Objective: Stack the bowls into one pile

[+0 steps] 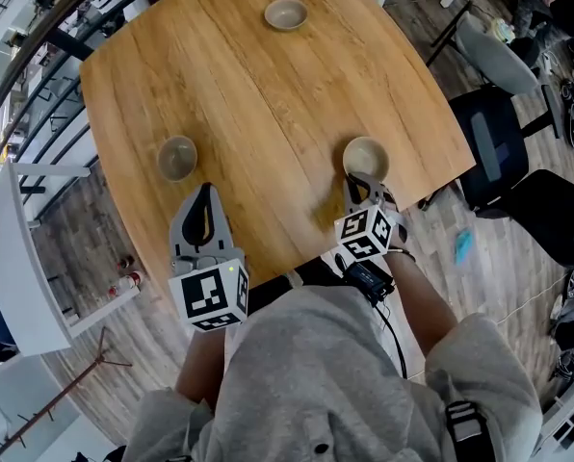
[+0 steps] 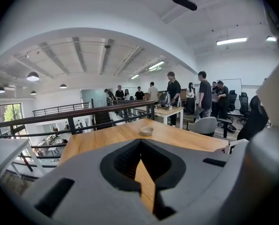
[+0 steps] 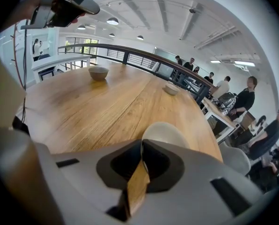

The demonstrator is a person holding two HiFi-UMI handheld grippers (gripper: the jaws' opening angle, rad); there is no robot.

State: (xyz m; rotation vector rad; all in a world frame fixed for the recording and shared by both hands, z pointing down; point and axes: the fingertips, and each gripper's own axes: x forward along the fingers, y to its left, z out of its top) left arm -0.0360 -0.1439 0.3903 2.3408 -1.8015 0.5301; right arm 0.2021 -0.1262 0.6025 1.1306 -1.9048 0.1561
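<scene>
Right gripper [image 1: 363,183] is pinching the near bowl [image 1: 366,154] by its rim.
Jaws are sitting almost together, seemingly on that rim; the left bowl [image 1: 177,156] is lying middle left.

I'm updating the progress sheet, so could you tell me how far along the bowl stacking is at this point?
Done: nothing yet; all three bowls sit apart on the table, none nested. In hand: the right gripper has its fingers shut on the near rim of the near right bowl. The left gripper is shut and empty. Left: bring that bowl, the left bowl and the far bowl into one pile.
</scene>
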